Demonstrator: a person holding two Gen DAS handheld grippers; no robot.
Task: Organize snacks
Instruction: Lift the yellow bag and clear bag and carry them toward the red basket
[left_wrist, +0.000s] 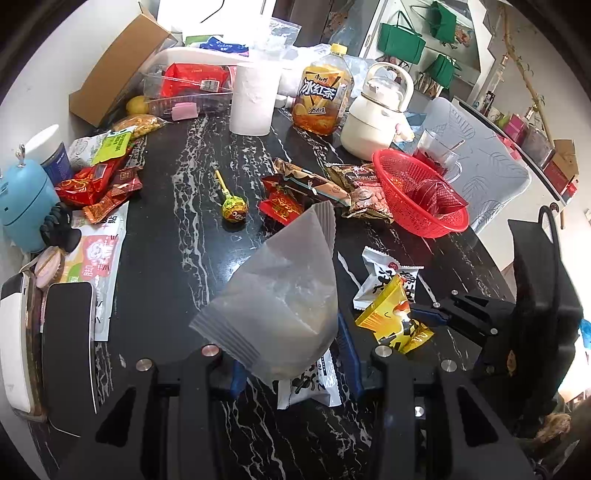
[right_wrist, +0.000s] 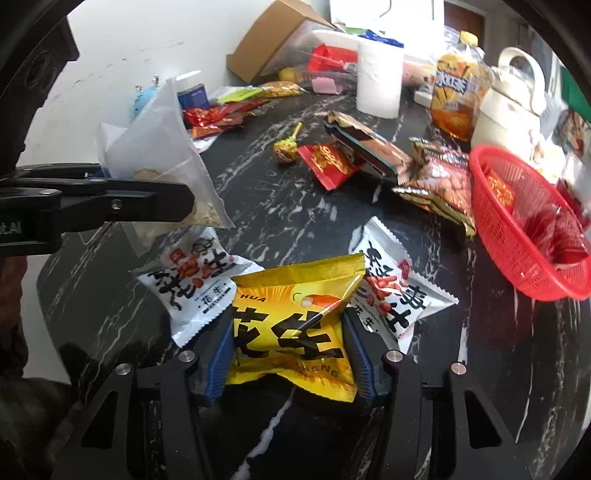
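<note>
My left gripper (left_wrist: 293, 365) is shut on a frosted translucent bag (left_wrist: 284, 295) with crumbs at its bottom, held up off the black marble table (left_wrist: 177, 229). In the right wrist view the same bag (right_wrist: 162, 155) hangs from the left gripper (right_wrist: 177, 199) at the left. My right gripper (right_wrist: 290, 354) is shut on a yellow peanut packet (right_wrist: 291, 314), whose sides buckle between the blue pads. White peanut packets (right_wrist: 192, 280) (right_wrist: 395, 291) lie on either side of it. The left wrist view shows the yellow packet (left_wrist: 388, 317) in the right gripper (left_wrist: 424, 314).
A red mesh basket (left_wrist: 410, 218) holding red packets stands at the right. A lollipop (left_wrist: 234, 210), red packet (left_wrist: 280, 206) and brown snack bags (left_wrist: 365, 192) lie mid-table. Paper roll (left_wrist: 255, 99), tea bottle (left_wrist: 321, 99) and kettle (left_wrist: 373, 122) stand behind. A phone (left_wrist: 66, 350) lies at left.
</note>
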